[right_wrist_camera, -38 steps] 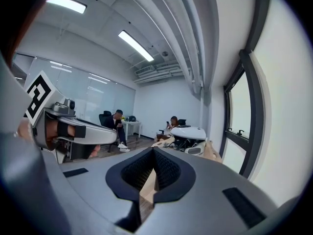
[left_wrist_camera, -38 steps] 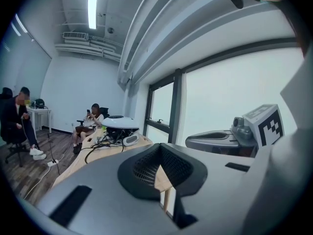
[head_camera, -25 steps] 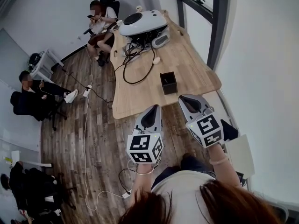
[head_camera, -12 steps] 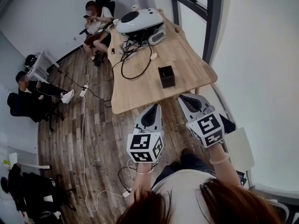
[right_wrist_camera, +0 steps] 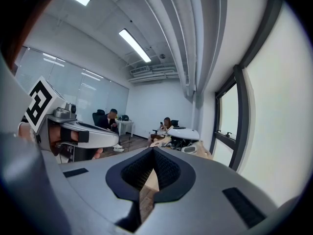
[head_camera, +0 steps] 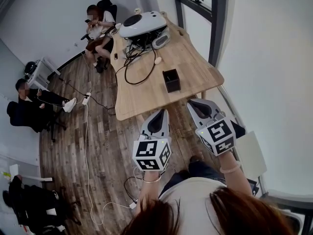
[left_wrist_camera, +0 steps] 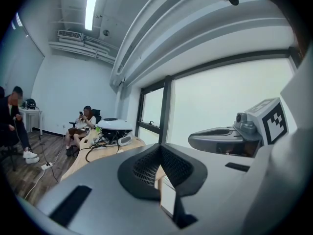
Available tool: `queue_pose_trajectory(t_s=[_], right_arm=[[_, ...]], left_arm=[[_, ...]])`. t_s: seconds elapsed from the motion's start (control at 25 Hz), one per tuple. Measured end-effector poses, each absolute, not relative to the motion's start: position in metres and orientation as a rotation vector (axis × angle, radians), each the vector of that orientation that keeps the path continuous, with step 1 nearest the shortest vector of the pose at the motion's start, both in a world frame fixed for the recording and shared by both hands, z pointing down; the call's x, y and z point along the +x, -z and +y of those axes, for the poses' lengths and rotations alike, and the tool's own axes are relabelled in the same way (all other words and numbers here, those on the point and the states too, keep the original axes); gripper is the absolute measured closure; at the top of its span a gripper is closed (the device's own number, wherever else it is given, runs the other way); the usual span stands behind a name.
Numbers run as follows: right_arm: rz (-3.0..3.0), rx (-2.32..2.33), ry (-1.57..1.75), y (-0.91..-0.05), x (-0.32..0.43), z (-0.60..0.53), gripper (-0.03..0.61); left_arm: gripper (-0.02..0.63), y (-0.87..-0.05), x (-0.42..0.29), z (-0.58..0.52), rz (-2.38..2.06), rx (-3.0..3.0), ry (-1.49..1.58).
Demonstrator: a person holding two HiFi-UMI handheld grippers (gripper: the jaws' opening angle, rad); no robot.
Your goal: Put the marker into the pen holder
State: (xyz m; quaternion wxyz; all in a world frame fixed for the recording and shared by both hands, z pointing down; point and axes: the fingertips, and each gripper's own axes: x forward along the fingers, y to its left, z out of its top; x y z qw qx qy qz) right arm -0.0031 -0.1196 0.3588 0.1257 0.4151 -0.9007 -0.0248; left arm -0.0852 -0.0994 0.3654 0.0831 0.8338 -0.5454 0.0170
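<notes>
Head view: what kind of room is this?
Probably an office or meeting room: a long wooden table beside a tall window, and a person seated in a black office chair.

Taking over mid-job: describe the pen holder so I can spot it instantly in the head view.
Find the light wooden table beside the window. The pen holder stands on its near half, closer to you than the black cables and the white machine at the far end. It is the only small, dark, square, open-topped box there.
</notes>
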Motion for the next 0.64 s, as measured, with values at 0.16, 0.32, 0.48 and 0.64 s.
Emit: queue_pose_trajectory(t_s=[0.16, 0.32, 0.48, 0.64], right_arm=[[-2.624, 1.218, 0.072, -0.357, 0.002, -0.117, 0.551], [-2.619, 1.226, 0.064, -0.360, 0.006, -0.117, 0.551], [-2.618, 1.227, 0.061, -0.361, 0.009, -0.120, 0.551], [-2.618, 1.223, 0.058, -0.362, 0.010, -0.125, 0.551]], left_arm=[[0.597, -0.365, -0.080, -0.098, -1.619, 2.493, -0.050], [0.597, -0.367, -0.075, -0.099, -1.606, 2.496, -0.055], [0.597, -0.370, -0.072, -0.103, -1.598, 2.497, -0.063], [0.597, -0.372, -0.071, -0.108, -1.595, 2.490, -0.069]])
